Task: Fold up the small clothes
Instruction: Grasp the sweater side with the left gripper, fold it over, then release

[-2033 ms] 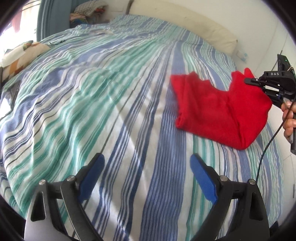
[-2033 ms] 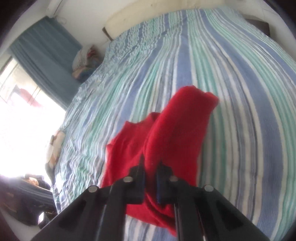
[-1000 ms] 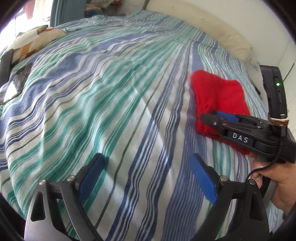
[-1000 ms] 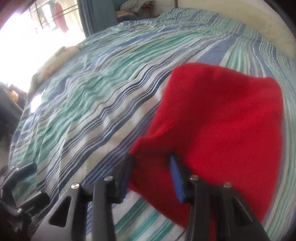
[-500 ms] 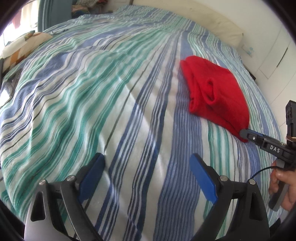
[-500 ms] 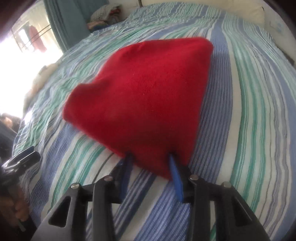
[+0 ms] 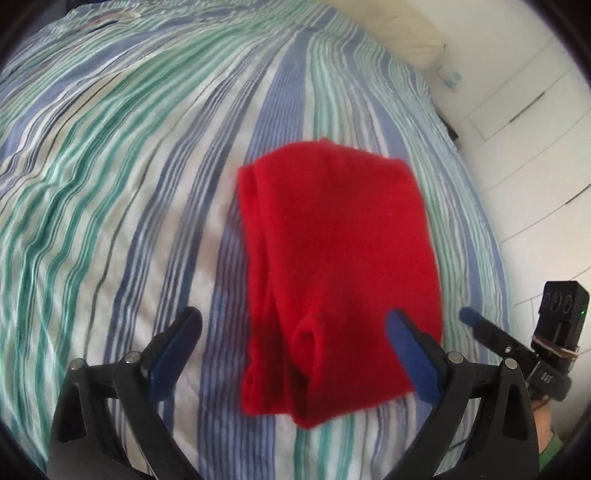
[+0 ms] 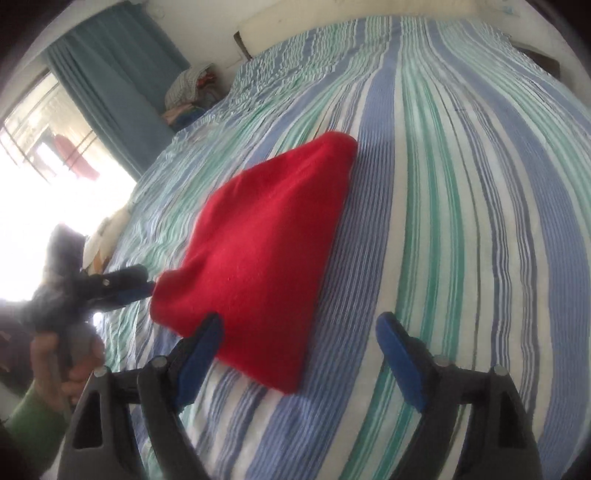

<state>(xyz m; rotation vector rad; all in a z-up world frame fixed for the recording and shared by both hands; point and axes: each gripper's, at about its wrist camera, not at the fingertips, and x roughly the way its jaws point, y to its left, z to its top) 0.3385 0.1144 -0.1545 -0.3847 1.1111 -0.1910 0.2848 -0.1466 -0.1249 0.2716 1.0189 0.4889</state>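
A small red garment [image 7: 340, 273] lies folded into a compact shape on the striped bedspread [image 7: 129, 184]. My left gripper [image 7: 295, 354] is open, its jaws spread on either side of the garment's near end, holding nothing. My right gripper [image 8: 299, 354] is open and empty, its left finger over the near edge of the garment [image 8: 266, 258]. The right gripper shows at the right edge of the left wrist view [image 7: 480, 328]. The left gripper shows blurred at the left of the right wrist view [image 8: 122, 284], beside the garment's corner.
A cream pillow or headboard cushion [image 7: 399, 29] lies at the head of the bed. A white wall with cupboard doors [image 7: 524, 129] runs along the right side. A teal curtain [image 8: 110, 85], a pile of clothes [image 8: 192, 96] and a bright window [image 8: 48, 166] are on the far side.
The right gripper let go of the folded red garment, opened wide and drew back. The left gripper moved in over the garment's near end, still open.
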